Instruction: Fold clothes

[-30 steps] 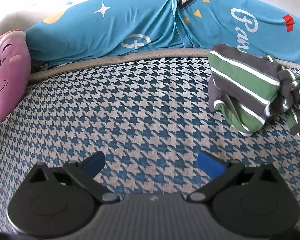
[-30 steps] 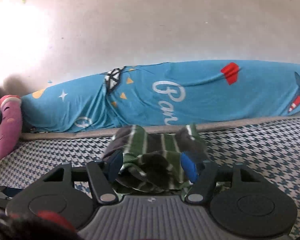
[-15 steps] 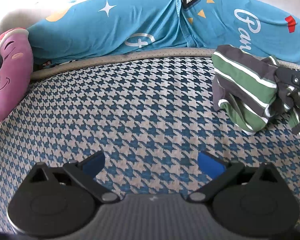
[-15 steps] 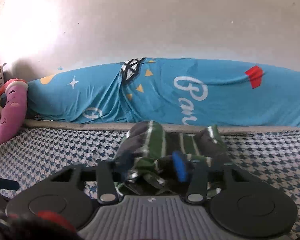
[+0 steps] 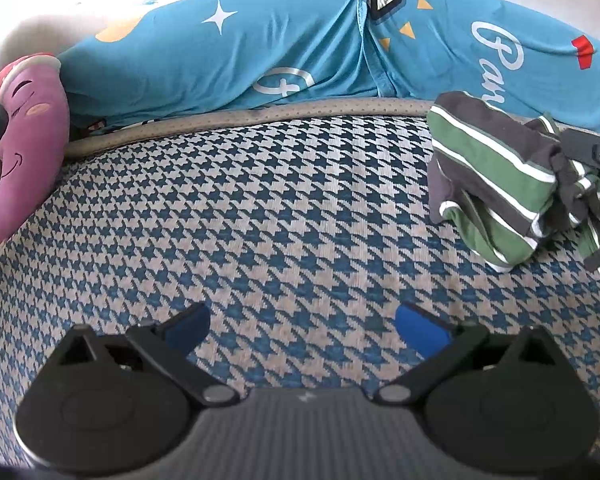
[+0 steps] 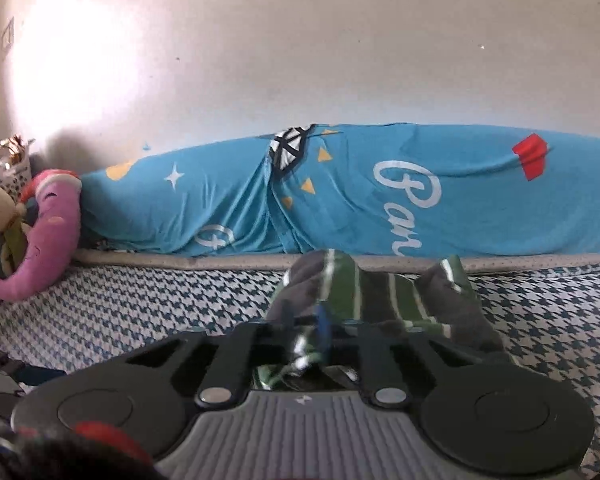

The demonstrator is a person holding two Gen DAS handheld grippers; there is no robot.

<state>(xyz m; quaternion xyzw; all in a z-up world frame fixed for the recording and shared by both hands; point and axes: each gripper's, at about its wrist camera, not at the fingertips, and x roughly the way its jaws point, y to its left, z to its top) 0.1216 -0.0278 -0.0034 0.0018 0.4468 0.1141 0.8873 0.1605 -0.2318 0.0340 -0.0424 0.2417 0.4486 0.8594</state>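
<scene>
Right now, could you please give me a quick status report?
Left tongs open, empty. Right tongs shut on striped shirt, still crumpled. Bed ahead bare.

The bed (image 5: pixel 260 220) is covered in a coarse woven houndstooth cloth, matt and ribbed, edged with a perforated grey piping. The striped garment (image 5: pixel 496 184) is seen as soft, matt knit, the blue sheet (image 6: pixel 460 208) behind it as smooth thin cloth with a slight sheen, and the purple toy (image 5: pixel 24 136) as plush. Both gripper bodies are made of matt black plastic with ridged grey centres and small shiny metal pivots.
</scene>
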